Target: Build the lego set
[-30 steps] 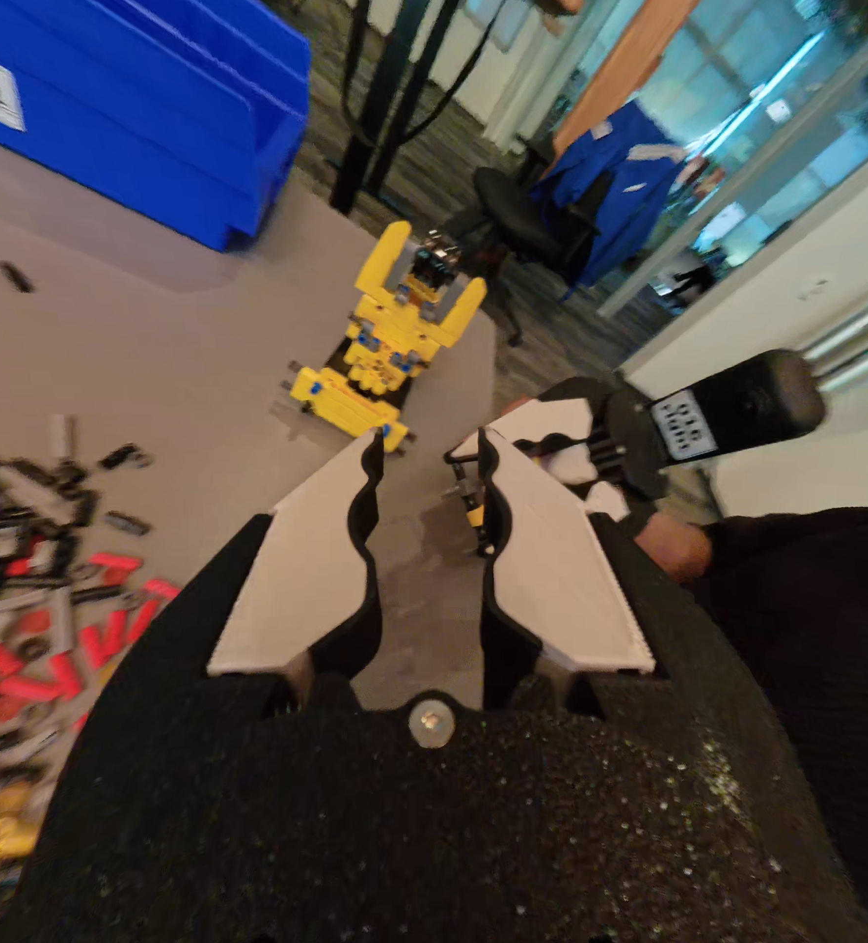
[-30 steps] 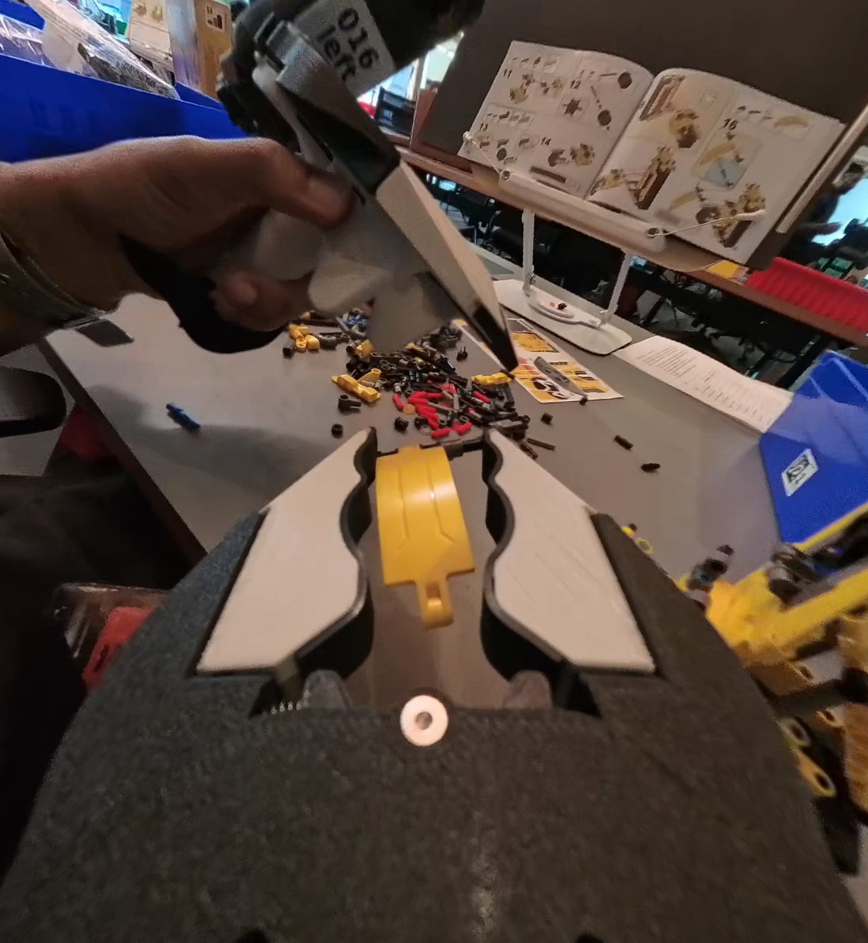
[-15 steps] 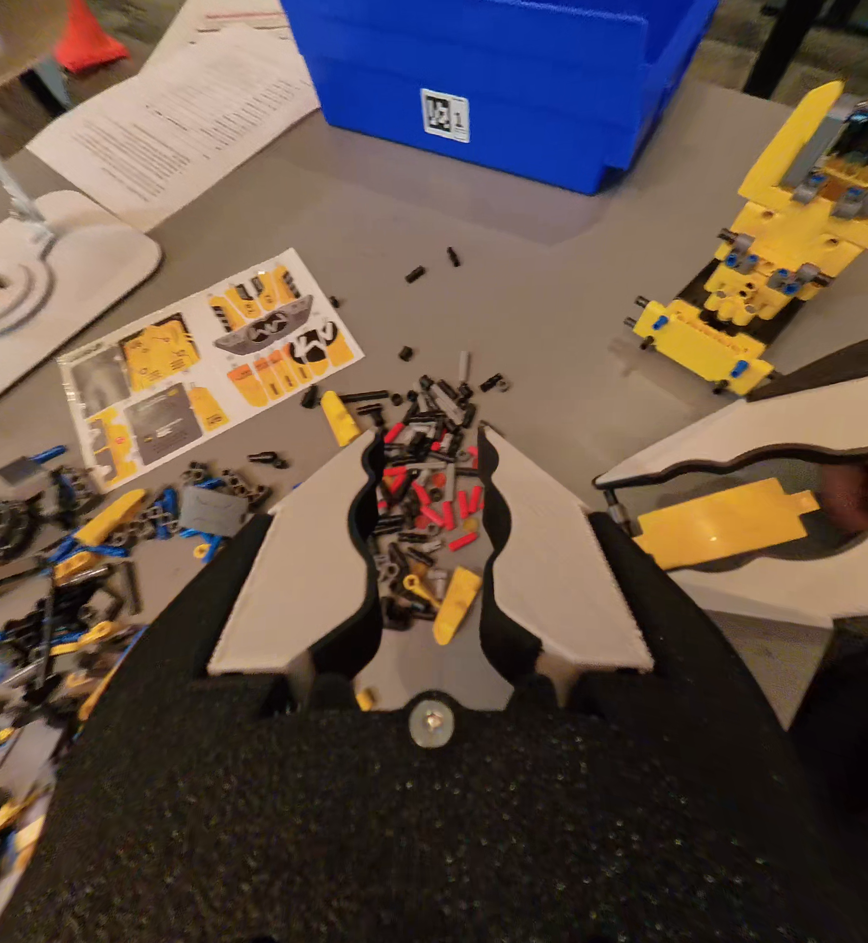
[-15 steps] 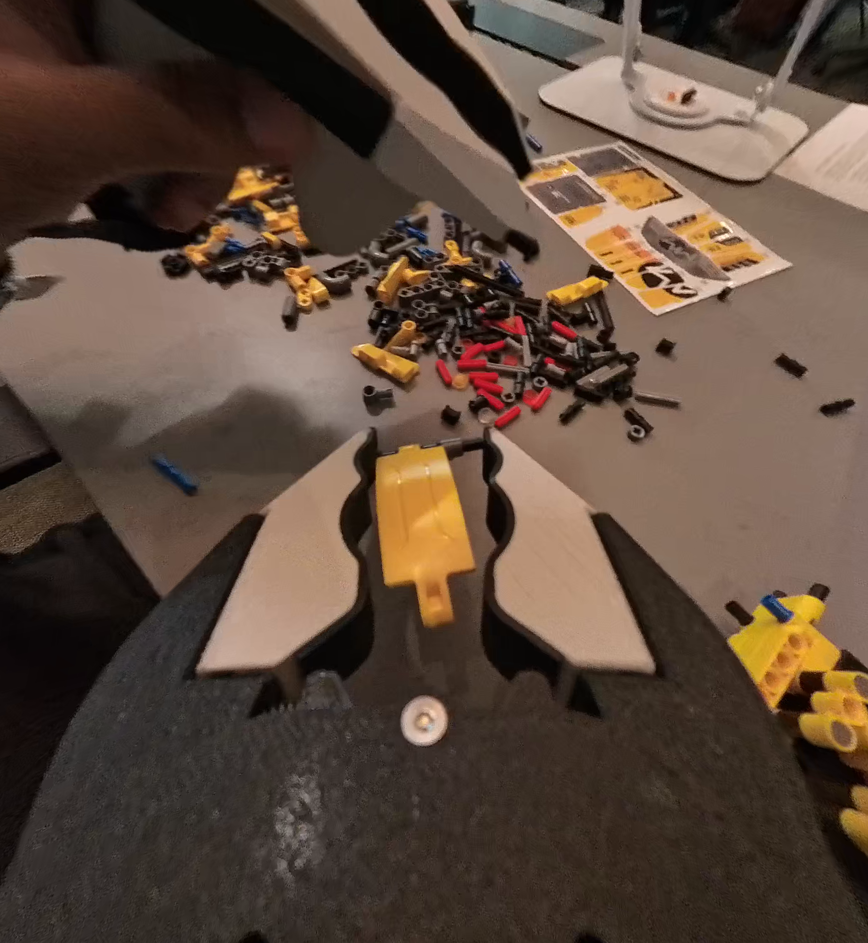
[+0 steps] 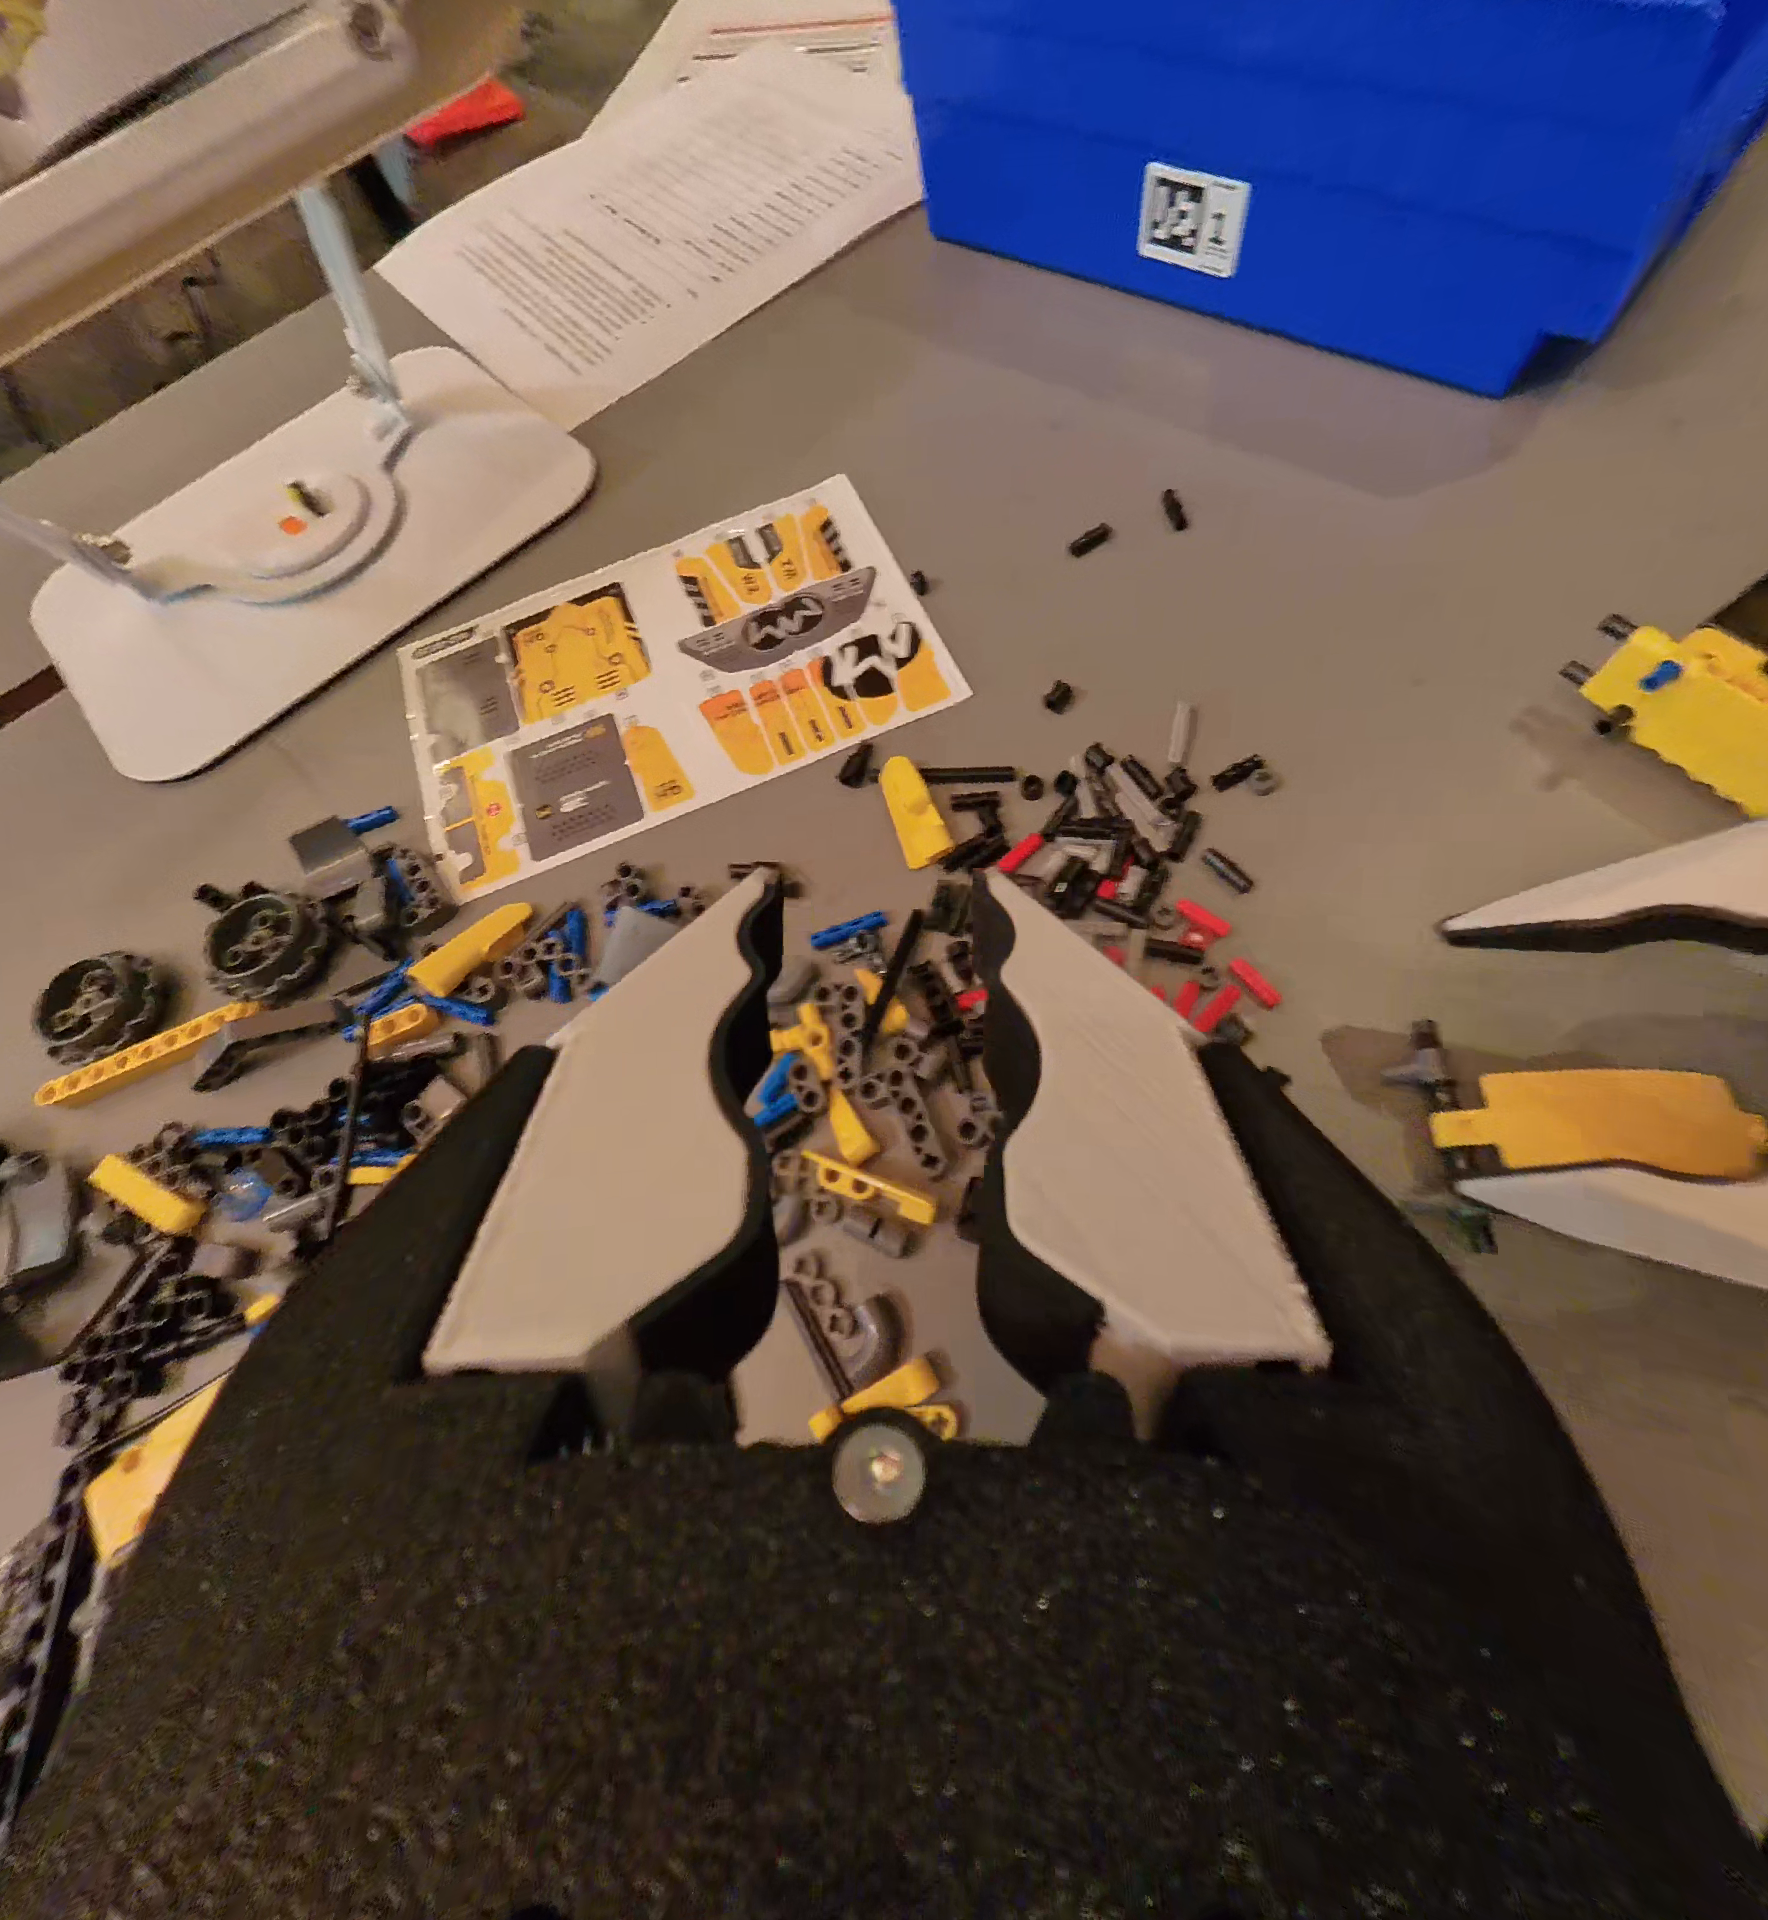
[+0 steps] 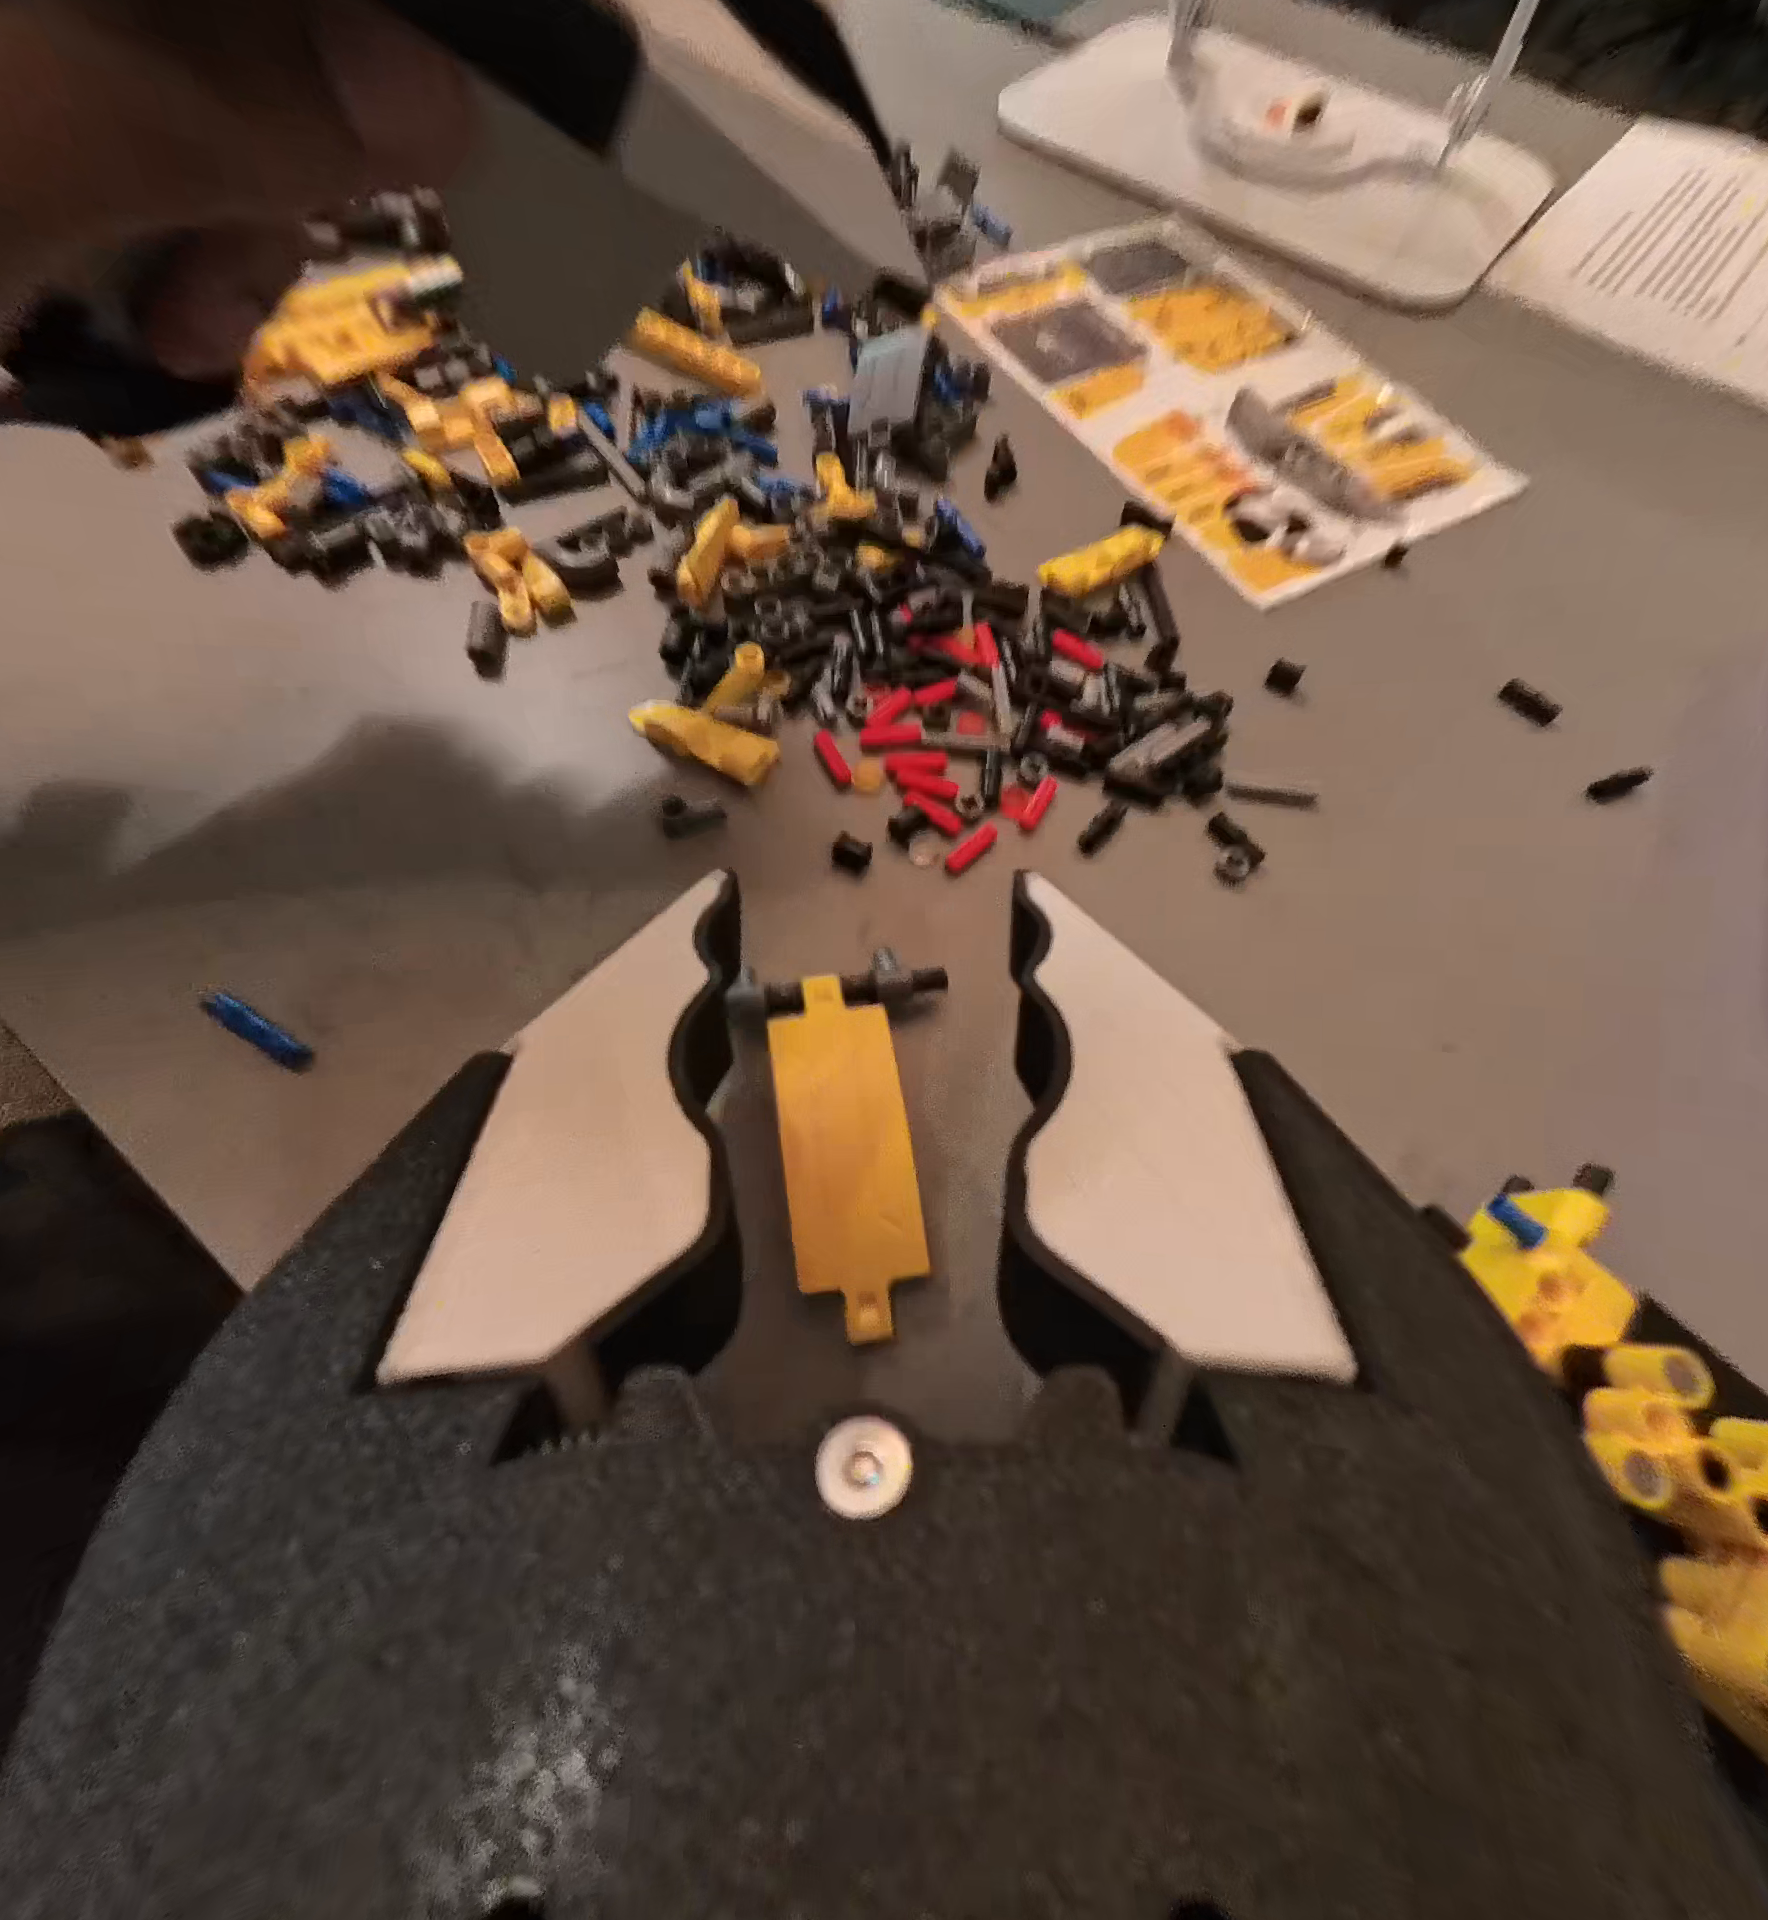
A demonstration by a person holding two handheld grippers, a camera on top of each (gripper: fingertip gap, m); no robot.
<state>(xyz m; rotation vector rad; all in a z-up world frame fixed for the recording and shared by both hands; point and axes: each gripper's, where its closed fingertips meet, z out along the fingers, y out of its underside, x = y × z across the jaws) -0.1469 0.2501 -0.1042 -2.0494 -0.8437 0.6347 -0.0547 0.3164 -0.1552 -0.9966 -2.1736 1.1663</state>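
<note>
My right gripper (image 6: 872, 894) is open low over the grey table (image 6: 1482, 935). A flat yellow panel (image 6: 849, 1132) with a black axle and grey connectors at its far end lies between the jaws, gripped by neither. The left wrist view shows the same panel (image 5: 1586, 1138) between the right gripper's fingers (image 5: 1638, 1226). My left gripper (image 5: 875, 894) is open and empty, hovering over a pile of small black, red, yellow and blue building parts (image 5: 963, 1018). That pile (image 6: 963, 686) lies just beyond the right gripper. A hand holds the left gripper at the top left of the right wrist view.
A part-built yellow model (image 5: 1732, 727) stands at the right, also beside my right gripper (image 6: 1638, 1455). A blue bin (image 5: 1379, 156), printed paper (image 5: 672, 218), a sticker sheet (image 5: 682, 686) and a white stand base (image 5: 319, 551) lie beyond. Black wheels (image 5: 256, 935) lie left. The table edge is near a blue pin (image 6: 256, 1029). The left gripper's tips are roughly 12 centimetres from the right gripper's.
My right gripper lowered to the table, opened and let go of the yellow panel. My left gripper swung from the yellow model over to the parts pile, staying open.
</note>
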